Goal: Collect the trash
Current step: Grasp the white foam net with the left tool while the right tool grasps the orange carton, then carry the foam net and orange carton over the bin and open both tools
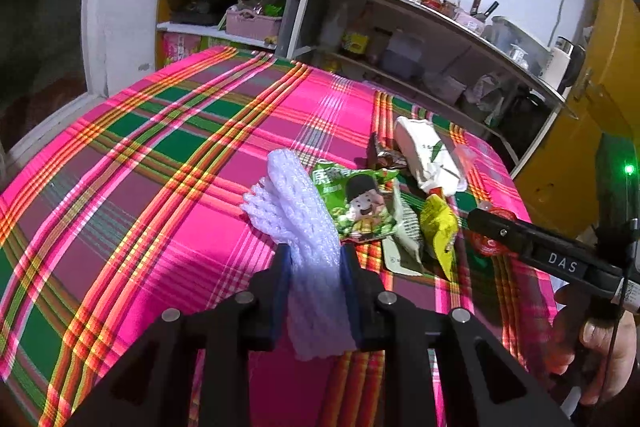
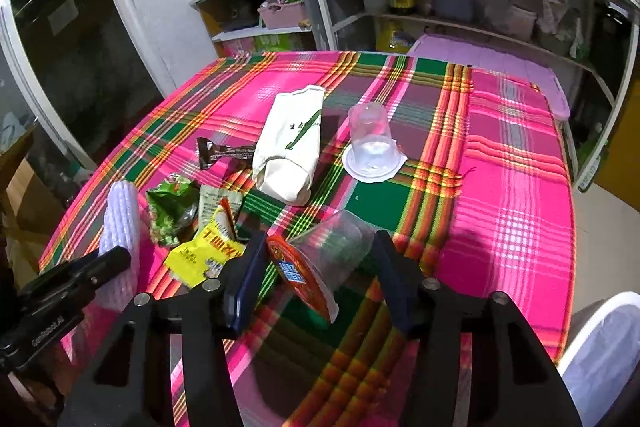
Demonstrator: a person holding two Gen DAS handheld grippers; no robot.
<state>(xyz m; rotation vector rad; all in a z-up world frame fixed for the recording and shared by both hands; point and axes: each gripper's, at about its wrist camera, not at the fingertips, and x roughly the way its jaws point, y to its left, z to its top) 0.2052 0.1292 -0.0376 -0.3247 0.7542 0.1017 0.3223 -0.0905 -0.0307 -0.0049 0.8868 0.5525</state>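
While gripped by left claw (image 1: 314, 259), foam net (image 1: 296, 203).

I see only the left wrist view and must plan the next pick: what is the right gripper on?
Observer: A lidded cup lies on its side between the right gripper's fingers. I cannot tell whether they press it.
Operator: Any trash hidden past the pouch?
Observer: Yes, a second cup stands upside down just right of it.
Operator: Is a bin in sight?
Observer: Maybe. A white container shows at the lower right of the right wrist view.
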